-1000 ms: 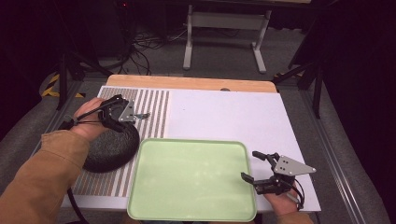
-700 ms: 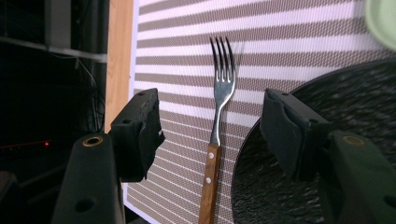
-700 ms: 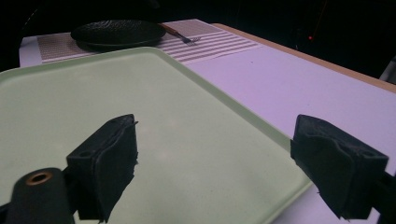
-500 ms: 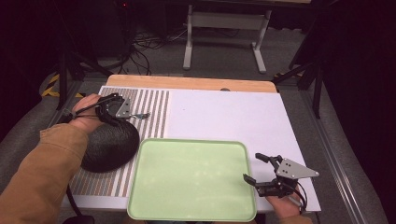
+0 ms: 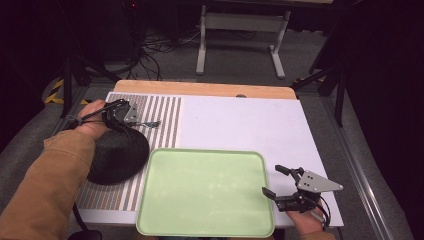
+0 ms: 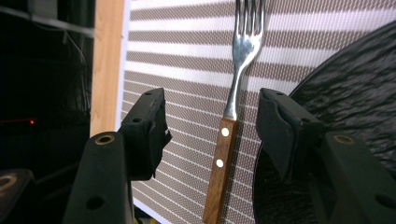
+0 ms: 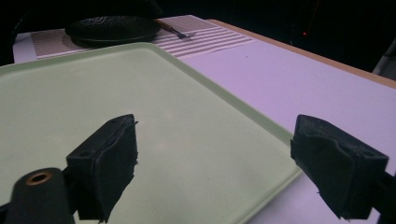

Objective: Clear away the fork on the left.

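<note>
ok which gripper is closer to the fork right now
Left. The left gripper hangs right over the fork, open fingers either side of its handle. The right gripper sits across the green tray.

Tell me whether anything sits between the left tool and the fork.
Nothing visible does. The left tool is open with the fork lying between its jaws on the striped mat; the black plate sits just beside the handle.
</note>
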